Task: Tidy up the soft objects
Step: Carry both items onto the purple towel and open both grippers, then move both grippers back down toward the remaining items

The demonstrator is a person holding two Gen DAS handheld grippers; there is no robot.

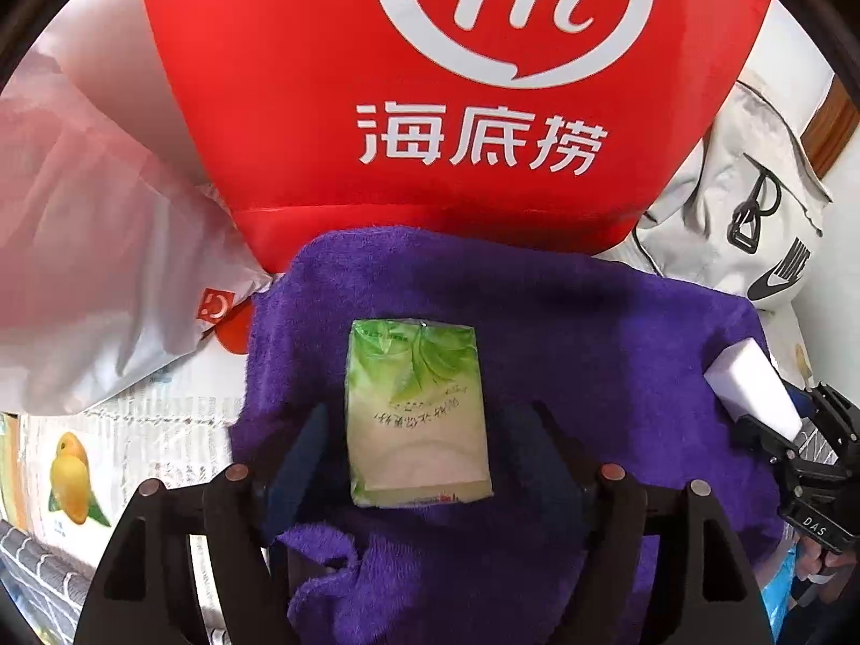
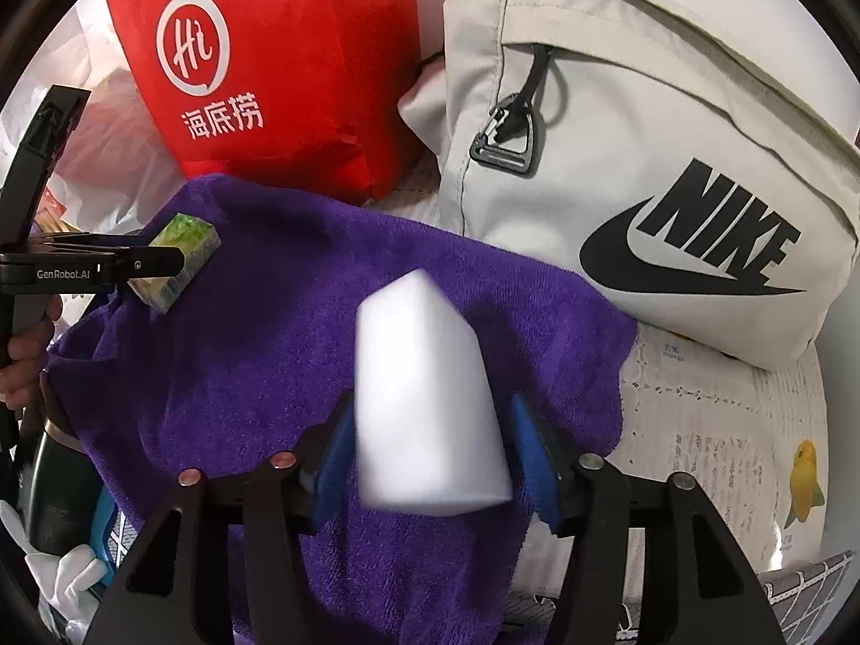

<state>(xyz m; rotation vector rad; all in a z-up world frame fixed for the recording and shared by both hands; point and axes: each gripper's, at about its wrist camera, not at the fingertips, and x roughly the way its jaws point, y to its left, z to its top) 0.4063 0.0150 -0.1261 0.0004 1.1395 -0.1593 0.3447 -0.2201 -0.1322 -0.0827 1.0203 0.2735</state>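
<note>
Hovering above the spread purple terry towel (image 1: 537,322): left gripper (image 1: 416,430) clamped on green plastic-wrapped tissue pack (image 1: 419,414), right gripper (image 2: 430,446) clamped on white foam block (image 2: 424,403), presumably for grouping there.

"NIKE" on backpack (image 2: 672,123); "海底捞" on bag (image 1: 430,80)

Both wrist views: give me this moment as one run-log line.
left gripper: shut on tissue pack | right gripper: shut on white sponge | both over purple towel | red bag, Nike bag behind
</note>
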